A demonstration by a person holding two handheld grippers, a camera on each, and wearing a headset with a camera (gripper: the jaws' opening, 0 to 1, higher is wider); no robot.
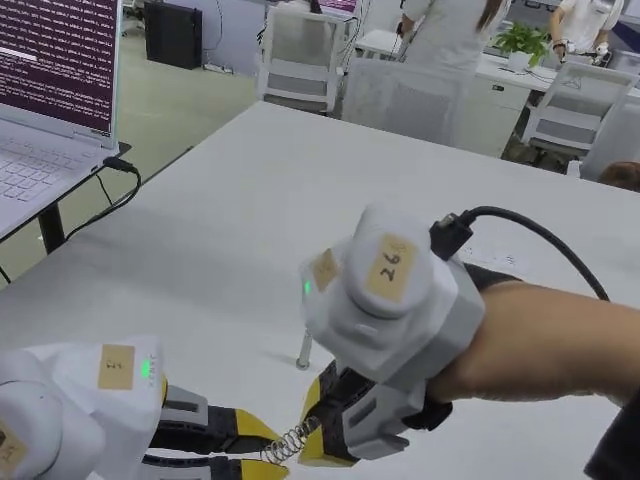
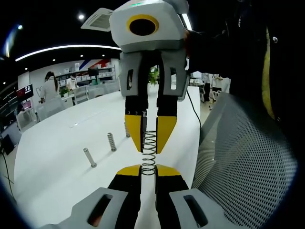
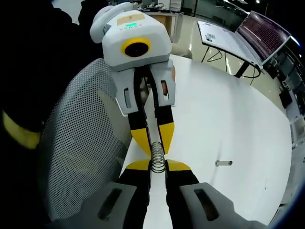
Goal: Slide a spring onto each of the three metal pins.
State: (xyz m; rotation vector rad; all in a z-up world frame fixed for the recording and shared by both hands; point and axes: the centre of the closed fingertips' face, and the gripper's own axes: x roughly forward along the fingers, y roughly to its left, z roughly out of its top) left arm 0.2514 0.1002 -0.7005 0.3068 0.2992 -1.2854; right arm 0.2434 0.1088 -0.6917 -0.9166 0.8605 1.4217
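Spring (image 2: 149,152) is held in the air above the white table (image 1: 250,200), spanning end to end between the two grippers. Left gripper (image 2: 148,170): yellow tips pressed in on one end of the spring. Right gripper (image 3: 158,166): tips likewise pinching the opposite end. The two grippers face each other nose to nose.

Left gripper view: three pins stand on the table, left of the spring. The bare pin (image 2: 89,157) is farthest from it. The second pin (image 2: 111,141), wearing a coil, stands between. The third pin (image 2: 127,129) is nearest, partly behind the right gripper's jaw; coil or none, cannot tell.

Right gripper view: a pin (image 3: 222,163) to the right of the spring, well apart. The laptop (image 3: 262,33) is far beyond the spring on a side desk. The mesh chair (image 3: 81,143) is close on the spring's left.

Head view: one pin stands upright just beyond the spring, beside the right gripper. The spring appears as a short slanted coil between the yellow tips.
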